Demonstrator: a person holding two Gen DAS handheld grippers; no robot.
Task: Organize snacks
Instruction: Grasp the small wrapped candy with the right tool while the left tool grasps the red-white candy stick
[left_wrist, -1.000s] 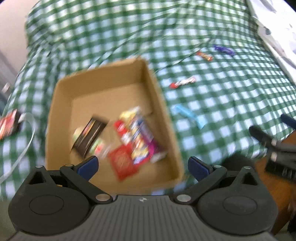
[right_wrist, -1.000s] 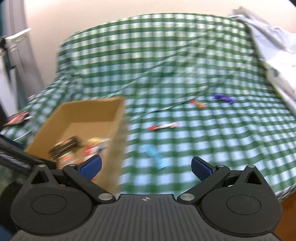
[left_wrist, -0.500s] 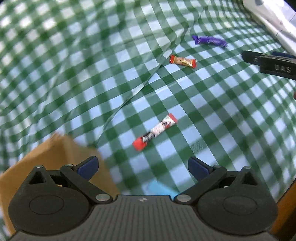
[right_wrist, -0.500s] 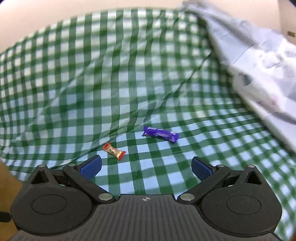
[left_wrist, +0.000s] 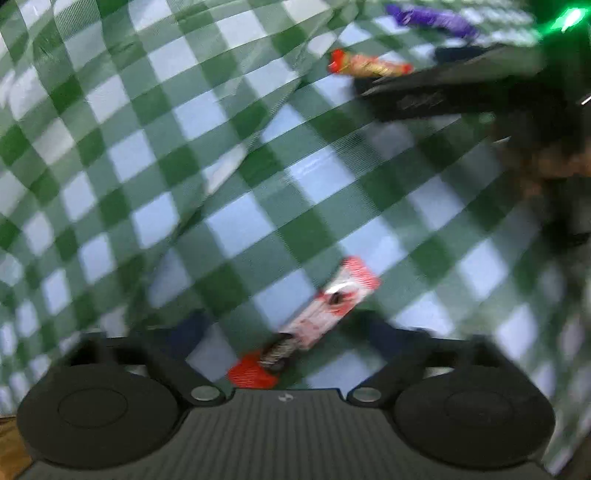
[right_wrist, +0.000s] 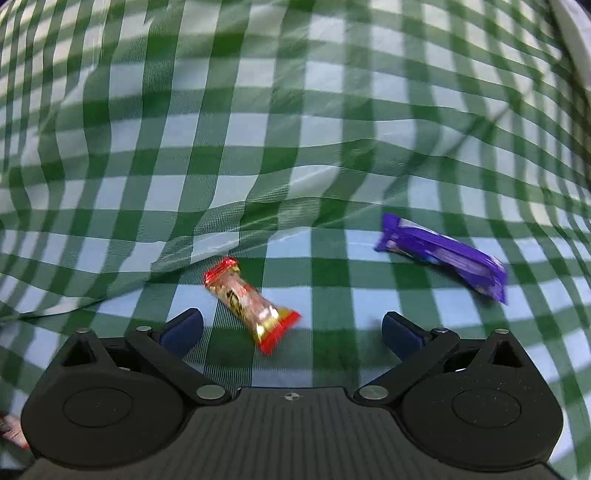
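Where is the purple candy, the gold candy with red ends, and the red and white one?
purple candy (right_wrist: 443, 254), right wrist view, middle of wrapper.
gold candy (right_wrist: 249, 302), right wrist view, middle of wrapper.
red and white candy (left_wrist: 321, 314), left wrist view, white middle part.

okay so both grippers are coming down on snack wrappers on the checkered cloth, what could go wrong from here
1. The red and white bar lies slantwise between the left gripper fingers, which have just been closing; they may catch only one end.
2. The right gripper is open over the gold and red candy on the wrinkled tablecloth; it could pinch cloth too.
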